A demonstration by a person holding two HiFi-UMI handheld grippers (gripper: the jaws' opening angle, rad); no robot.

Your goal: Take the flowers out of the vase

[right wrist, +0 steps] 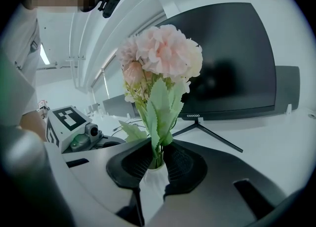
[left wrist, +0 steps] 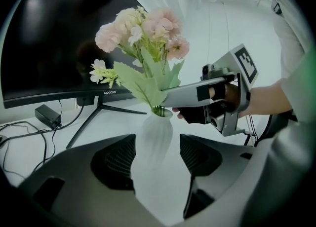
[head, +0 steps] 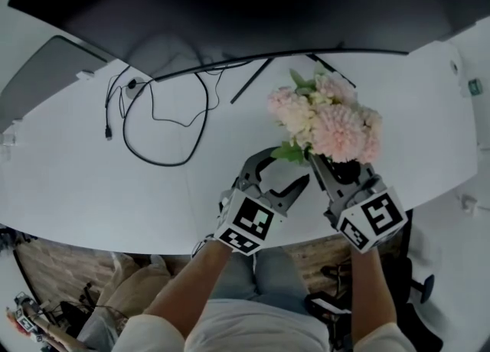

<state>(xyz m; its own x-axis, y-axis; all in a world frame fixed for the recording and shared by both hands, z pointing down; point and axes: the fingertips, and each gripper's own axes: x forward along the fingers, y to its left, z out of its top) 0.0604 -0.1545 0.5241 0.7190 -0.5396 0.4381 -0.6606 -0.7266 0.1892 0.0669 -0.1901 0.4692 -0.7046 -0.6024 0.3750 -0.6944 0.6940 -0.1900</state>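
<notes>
My right gripper (right wrist: 158,163) has its two dark pads almost together. They pinch the green stems (right wrist: 158,153) of the flowers (right wrist: 165,56) just above the mouth of the vase (right wrist: 154,184), and a leaf lies against each pad. The vase is white and ribbed, and it stands upright below these jaws with the flowers still inside it. The pink and cream blooms stand high over the pads, with long toothed leaves under them.

My left gripper (left wrist: 157,158) is spread wide. The body of the vase is between its jaws; the right pad (left wrist: 200,154) is clearly apart from it, and the left pad (left wrist: 116,162) is just beside it, so this gripper does not press the vase. In the left gripper view the long grey finger of my other gripper reaches in from the right, up to the mouth of the vase.

In the head view both grippers are close together at the near edge of the white table (head: 92,182), and the bouquet covers the tips of the right one. Behind the vase stands a large dark monitor (head: 230,6) on a thin black stand. To the left on the table lie black cables (head: 164,125) in loops and a small power adapter (left wrist: 47,115).
</notes>
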